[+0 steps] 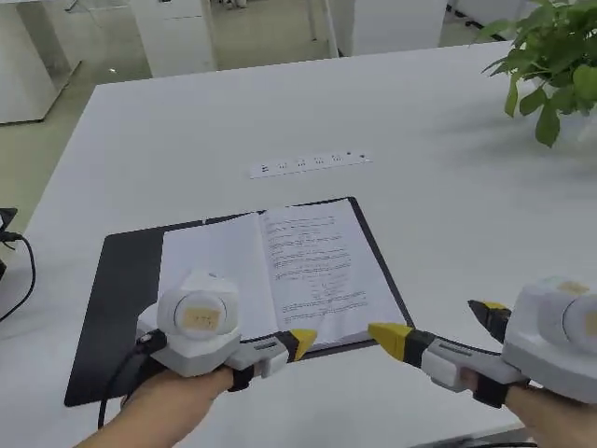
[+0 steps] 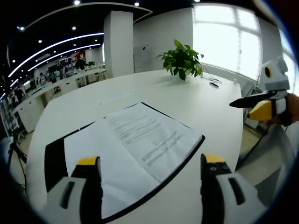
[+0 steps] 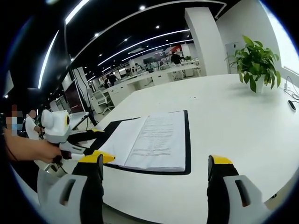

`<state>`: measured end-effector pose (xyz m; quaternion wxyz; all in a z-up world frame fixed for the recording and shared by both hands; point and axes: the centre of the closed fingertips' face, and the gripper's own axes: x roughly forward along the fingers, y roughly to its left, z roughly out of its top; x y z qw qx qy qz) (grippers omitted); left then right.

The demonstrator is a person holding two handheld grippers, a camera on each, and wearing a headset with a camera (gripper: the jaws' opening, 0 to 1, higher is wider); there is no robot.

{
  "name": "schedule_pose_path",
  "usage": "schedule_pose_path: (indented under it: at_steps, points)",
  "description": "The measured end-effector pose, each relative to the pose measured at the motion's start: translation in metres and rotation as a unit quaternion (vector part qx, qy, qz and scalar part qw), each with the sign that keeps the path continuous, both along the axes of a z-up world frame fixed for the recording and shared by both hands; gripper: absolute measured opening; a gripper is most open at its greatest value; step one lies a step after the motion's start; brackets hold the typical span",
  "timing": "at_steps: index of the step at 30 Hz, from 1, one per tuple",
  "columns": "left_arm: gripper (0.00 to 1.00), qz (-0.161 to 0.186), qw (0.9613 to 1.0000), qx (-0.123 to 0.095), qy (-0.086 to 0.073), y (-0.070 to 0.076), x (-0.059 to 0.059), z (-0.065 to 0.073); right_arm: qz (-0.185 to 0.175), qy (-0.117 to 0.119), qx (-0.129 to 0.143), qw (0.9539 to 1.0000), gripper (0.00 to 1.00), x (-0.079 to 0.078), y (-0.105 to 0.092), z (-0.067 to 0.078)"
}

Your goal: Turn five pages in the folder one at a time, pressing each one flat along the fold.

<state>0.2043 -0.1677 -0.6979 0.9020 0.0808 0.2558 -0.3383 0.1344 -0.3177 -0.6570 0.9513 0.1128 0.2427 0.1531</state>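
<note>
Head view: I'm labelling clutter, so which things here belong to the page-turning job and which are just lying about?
For the job:
folder, lying open
printed page
left gripper, open
right gripper, open

Just lying about:
plant
socket strip
black cable at the left

Your folder (image 1: 119, 308) lies open and flat on white bench (image 1: 438, 187), straight ahead of you, turned slightly askew. Cover black: broad bare strip on left, thin black border along right and far edges. Left page (image 1: 210, 271) plain white, no print you can make out. Right page (image 1: 317, 261) white, filled with lines of small black text, too fine to read. Both pages lie flat and meet at fold (image 1: 262, 271) running away from you. Right-hand stack shows some thickness at near edge.
</note>
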Motion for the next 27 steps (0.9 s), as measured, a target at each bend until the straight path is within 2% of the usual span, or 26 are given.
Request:
schedule_pose_path:
  at_steps: [5,7,15,22,25,27]
  points:
    - [0.81,-0.024,0.9997,0.003,0.002,-0.028,0.009,-0.013,-0.006,0.000,0.004,1.0000,0.91,0.000,-0.001,0.002]
    - [0.78,-0.030,0.9995,0.004,0.008,-0.040,0.013,-0.020,-0.010,0.002,0.006,0.9999,0.91,0.000,-0.003,0.002]
    - [0.68,-0.040,0.9990,-0.004,0.017,-0.079,0.025,-0.039,-0.021,0.015,0.008,0.9996,0.88,0.002,-0.014,-0.003]
    - [0.61,-0.028,0.9990,0.004,0.033,-0.097,0.032,-0.064,-0.036,0.014,0.013,0.9992,0.87,0.006,-0.028,0.000]
    - [0.58,-0.024,0.9991,0.009,0.034,-0.102,0.033,-0.071,-0.041,0.015,0.014,0.9989,0.86,0.006,-0.032,-0.001]
    - [0.55,-0.015,0.9988,0.014,0.044,-0.102,0.033,-0.079,-0.044,0.013,0.015,0.9988,0.86,0.007,-0.034,-0.001]
